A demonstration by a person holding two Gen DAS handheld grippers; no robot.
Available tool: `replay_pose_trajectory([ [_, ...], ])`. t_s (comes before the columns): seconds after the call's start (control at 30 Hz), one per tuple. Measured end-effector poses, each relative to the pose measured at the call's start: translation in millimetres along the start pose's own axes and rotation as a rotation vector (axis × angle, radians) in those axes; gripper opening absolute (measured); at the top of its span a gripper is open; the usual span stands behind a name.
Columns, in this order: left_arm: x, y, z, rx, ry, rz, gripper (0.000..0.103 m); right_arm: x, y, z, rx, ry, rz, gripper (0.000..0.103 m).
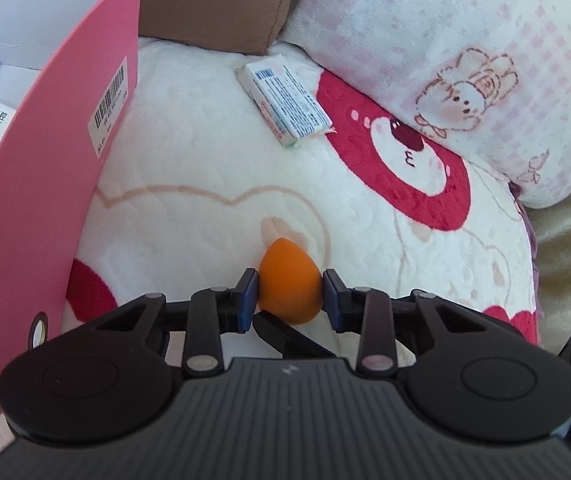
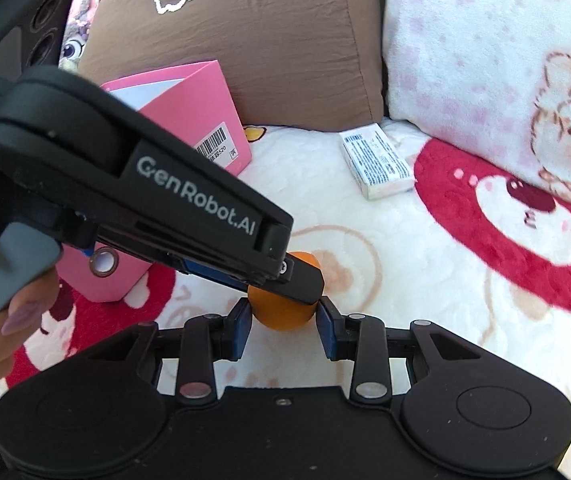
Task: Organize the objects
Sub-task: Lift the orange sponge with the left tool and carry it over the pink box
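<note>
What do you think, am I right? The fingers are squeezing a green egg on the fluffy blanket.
Not quite: the egg-shaped sponge is orange, not green. The left wrist view shows the left gripper with its fingers squeezing it on the fluffy blanket.

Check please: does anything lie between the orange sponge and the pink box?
Nothing visible does. The blanket between the orange sponge and the pink box is bare. Only the box's own tall wall faces the sponge, so it likely must be lifted over. The white packet lies farther back, off that path.
</note>
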State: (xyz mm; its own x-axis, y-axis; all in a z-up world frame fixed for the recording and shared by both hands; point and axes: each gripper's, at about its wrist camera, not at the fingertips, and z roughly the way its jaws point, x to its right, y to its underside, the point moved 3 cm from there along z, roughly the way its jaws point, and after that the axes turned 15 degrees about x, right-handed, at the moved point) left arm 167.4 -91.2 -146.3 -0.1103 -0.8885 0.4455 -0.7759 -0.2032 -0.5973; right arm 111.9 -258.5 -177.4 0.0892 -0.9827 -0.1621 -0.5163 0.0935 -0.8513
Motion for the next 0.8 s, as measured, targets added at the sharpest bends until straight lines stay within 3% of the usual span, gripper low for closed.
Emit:
replay_pose_trajectory([
  [0.5,20,18,-51,0.005,0.100,0.081,0.033,-24,-7,-45,-0.055,0.066,-0.004,0.040],
  [0.8,24,24,-100,0.018,0.179,0.129,0.032,-48,-20,-87,-0.058,0.028,-0.002,0.040],
])
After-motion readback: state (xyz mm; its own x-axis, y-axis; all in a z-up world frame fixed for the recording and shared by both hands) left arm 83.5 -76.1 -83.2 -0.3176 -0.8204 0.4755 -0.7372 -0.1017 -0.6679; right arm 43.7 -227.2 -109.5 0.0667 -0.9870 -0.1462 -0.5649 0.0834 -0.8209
